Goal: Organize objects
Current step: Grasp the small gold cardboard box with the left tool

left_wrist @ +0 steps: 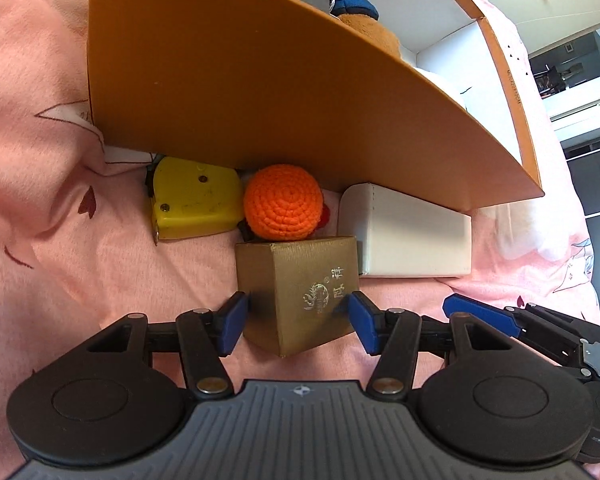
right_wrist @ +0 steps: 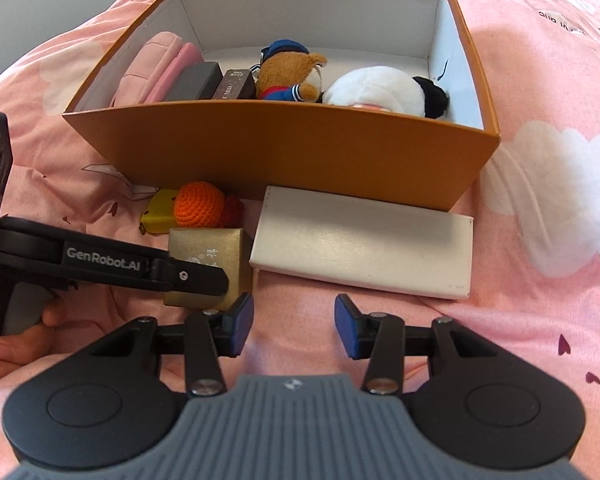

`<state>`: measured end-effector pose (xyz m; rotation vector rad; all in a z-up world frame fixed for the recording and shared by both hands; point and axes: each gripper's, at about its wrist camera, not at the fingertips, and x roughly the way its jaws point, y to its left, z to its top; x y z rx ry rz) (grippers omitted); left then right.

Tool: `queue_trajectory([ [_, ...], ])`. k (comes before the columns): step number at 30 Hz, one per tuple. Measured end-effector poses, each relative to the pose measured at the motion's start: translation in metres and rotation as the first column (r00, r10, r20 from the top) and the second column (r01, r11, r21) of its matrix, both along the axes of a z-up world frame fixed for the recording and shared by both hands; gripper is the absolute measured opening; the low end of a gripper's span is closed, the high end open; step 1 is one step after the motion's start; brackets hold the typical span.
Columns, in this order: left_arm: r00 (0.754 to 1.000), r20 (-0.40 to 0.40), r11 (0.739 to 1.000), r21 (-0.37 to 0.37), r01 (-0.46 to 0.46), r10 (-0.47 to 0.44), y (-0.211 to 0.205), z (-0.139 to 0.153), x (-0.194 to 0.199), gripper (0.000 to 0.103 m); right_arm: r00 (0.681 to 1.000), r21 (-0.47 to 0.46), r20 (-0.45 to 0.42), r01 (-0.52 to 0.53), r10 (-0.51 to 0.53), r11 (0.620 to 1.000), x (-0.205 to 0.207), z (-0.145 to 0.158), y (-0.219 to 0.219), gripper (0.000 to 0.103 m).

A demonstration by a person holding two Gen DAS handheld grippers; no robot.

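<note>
From the left wrist: left hand-held gripper (left_wrist: 296, 303) spread wide, one pad on each side of the small gold box (left_wrist: 300, 272), just beside it, no squeeze to be seen. Gold box down on the pink bed sheet (left_wrist: 60, 240), outside the big orange box (left_wrist: 260, 60). Behind it, close to the orange wall: yellow tape measure (left_wrist: 192, 196), orange knitted ball (left_wrist: 282, 202), long white box (left_wrist: 412, 236). None of the four packed yet.

From the right wrist: right hand-held gripper (right_wrist: 294, 304) spread too, nothing between the pads, over bare sheet near the white box. Already inside the big orange box: brown teddy (right_wrist: 288, 76), white and black plush toy (right_wrist: 384, 94), two dark little boxes (right_wrist: 196, 82), pink pouch (right_wrist: 148, 68). Plenty of room left inside. Looks about half done. Likely next: gold box, then the other three.
</note>
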<state>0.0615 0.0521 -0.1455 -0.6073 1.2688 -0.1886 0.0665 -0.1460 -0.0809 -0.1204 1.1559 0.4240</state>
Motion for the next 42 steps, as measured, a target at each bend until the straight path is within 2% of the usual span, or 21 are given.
queue_trajectory([
  [9, 1.000, 0.002, 1.000, 0.011, -0.009, 0.009, -0.004, -0.003, 0.002, 0.067, 1.000, -0.013, 0.000, 0.003, -0.003, 1.000, 0.002, -0.002, 0.000, 0.047],
  [11, 1.000, 0.001, 1.000, -0.003, -0.017, 0.017, -0.005, -0.007, 0.003, 0.072, 1.000, -0.024, 0.009, -0.010, 0.010, 1.000, 0.004, 0.000, -0.002, 0.047],
  [14, 1.000, -0.003, 0.999, -0.022, -0.026, 0.026, -0.004, -0.014, 0.004, 0.078, 0.998, -0.068, 0.032, -0.060, 0.063, 0.996, 0.010, 0.003, -0.003, 0.048],
  [16, 1.000, -0.004, 0.999, -0.025, -0.029, 0.029, -0.005, -0.015, 0.006, 0.079, 0.991, -0.114, 0.065, -0.111, 0.119, 0.987, 0.012, 0.006, -0.002, 0.057],
  [17, 1.000, -0.002, 0.999, -0.025, -0.029, 0.029, -0.005, -0.015, 0.006, 0.081, 0.985, -0.140, 0.081, -0.139, 0.151, 0.980, 0.013, 0.006, -0.001, 0.058],
  [19, 1.000, 0.005, 0.999, -0.026, -0.026, 0.027, -0.006, -0.017, 0.006, 0.082, 0.970, -0.194, 0.101, -0.200, 0.222, 0.961, 0.013, 0.006, 0.000, 0.059],
  [22, 1.000, 0.010, 0.998, -0.058, -0.016, 0.017, -0.011, -0.022, 0.009, 0.077, 0.933, -0.252, 0.101, -0.311, 0.345, 0.916, 0.012, 0.002, 0.004, 0.062],
  [25, 1.000, 0.020, 0.999, -0.037, -0.003, 0.004, -0.016, -0.017, 0.010, 0.073, 0.898, -0.308, 0.105, -0.380, 0.428, 0.872, 0.012, -0.003, 0.009, 0.062],
  [28, 1.000, 0.020, 0.999, -0.042, -0.013, 0.014, -0.012, -0.010, 0.005, 0.073, 0.870, -0.352, 0.104, -0.421, 0.482, 0.836, 0.013, -0.009, 0.012, 0.062],
  [31, 1.000, 0.018, 0.999, -0.029, 0.014, -0.013, -0.009, 0.000, 0.001, 0.073, 0.842, -0.378, 0.101, -0.460, 0.529, 0.803, 0.015, -0.014, 0.013, 0.063],
  [35, 0.999, 0.012, 0.999, 0.011, 0.047, -0.048, -0.009, 0.009, -0.003, 0.073, 0.800, -0.421, 0.095, -0.507, 0.593, 0.752, 0.017, -0.019, 0.013, 0.066],
  [39, 0.998, 0.003, 0.997, 0.053, 0.062, -0.063, -0.013, 0.016, -0.007, 0.074, 0.771, -0.459, 0.075, -0.536, 0.632, 0.709, 0.021, -0.029, 0.015, 0.066],
  [42, 0.998, -0.006, 0.996, 0.063, 0.059, -0.059, -0.012, 0.019, -0.009, 0.076, 0.738, -0.522, 0.068, -0.547, 0.671, 0.654, 0.014, -0.040, 0.022, 0.066],
])
